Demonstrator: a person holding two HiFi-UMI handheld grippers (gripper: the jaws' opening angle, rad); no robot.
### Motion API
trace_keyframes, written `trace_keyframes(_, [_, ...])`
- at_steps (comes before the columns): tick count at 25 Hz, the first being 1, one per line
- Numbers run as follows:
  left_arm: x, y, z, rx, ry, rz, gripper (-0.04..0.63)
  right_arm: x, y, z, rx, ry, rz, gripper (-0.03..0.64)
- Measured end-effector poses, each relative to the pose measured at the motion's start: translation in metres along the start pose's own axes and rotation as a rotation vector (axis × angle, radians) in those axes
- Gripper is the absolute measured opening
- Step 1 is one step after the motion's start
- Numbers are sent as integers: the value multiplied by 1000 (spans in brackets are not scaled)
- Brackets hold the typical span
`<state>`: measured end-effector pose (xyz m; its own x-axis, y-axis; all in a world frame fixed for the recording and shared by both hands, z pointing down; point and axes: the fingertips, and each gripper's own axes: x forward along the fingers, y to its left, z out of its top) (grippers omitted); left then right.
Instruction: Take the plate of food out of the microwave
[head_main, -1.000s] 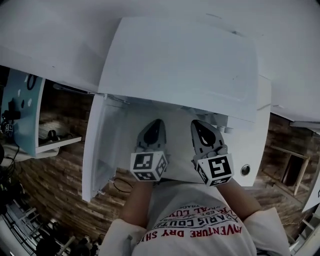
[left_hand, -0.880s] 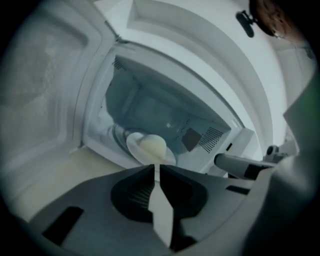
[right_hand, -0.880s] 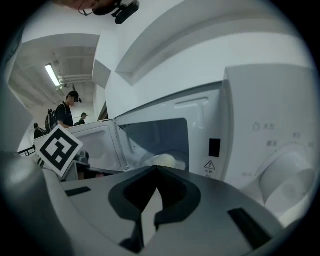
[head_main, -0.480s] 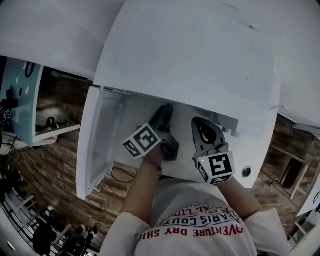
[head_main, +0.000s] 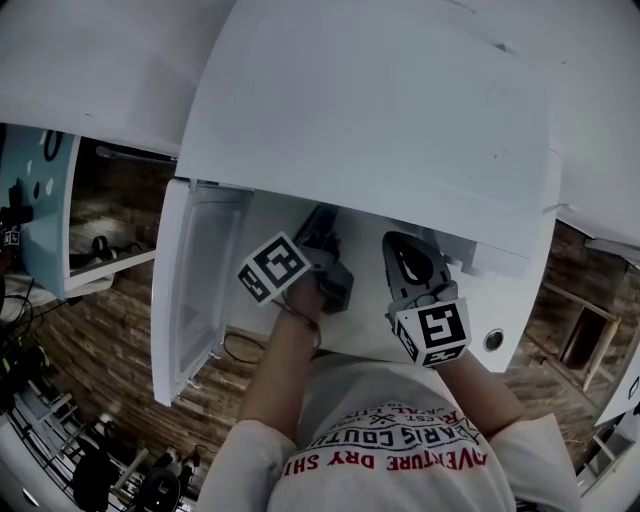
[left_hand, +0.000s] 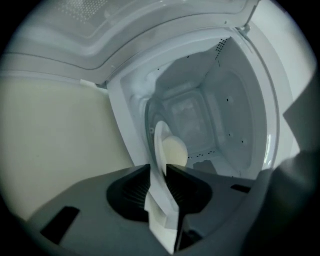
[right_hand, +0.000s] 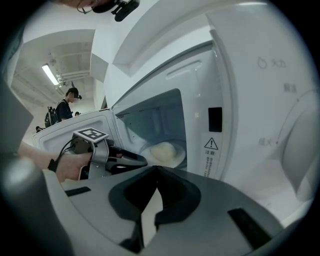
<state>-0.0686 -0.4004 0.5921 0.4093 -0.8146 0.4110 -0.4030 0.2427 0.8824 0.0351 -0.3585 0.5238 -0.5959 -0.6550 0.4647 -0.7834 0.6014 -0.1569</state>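
Note:
The white microwave (head_main: 380, 110) stands with its door (head_main: 200, 280) swung open to the left. Inside lies a white plate (left_hand: 159, 145) with a pale round lump of food (left_hand: 175, 151) on it. My left gripper (left_hand: 158, 170) is rolled on its side and reaches into the cavity. Its jaws are closing, with the plate's near rim between them and touching both. From the right gripper view, the left gripper (right_hand: 142, 161) sits at the plate (right_hand: 172, 159). My right gripper (head_main: 400, 240) hovers shut and empty in front of the control panel (right_hand: 270, 125).
A round knob (head_main: 493, 340) sits low on the microwave's front. A teal open shelf unit (head_main: 40, 200) stands to the left over a wooden floor (head_main: 110, 370). A person (right_hand: 65, 107) stands far off behind the door.
The left gripper rolled onto its side and went forward into the cavity, onto the plate's rim. The door stands a little wider. The right gripper stayed where it was.

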Motion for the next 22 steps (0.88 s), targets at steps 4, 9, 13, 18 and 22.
trace_keyframes(4, [-2,-2,2,-16,-7,-15,58,1,4,-2,2,-2,-2,10])
trace_keyframes(9, [-11,-4,7,-73,-33,-67,29,-2,10,-2,2,-2,-15,9])
trace_keyframes(13, [-20,-6,8,-130,-49,-123,14,-6,19,-6,-4,10,-18,9])
trace_keyframes(18, [-30,-6,7,-157,-56,-151,14,-10,28,-13,-11,24,-18,9])
trace_keyframes(22, [-38,-5,7,-151,-53,-162,14,-14,36,-15,-13,17,-27,11])
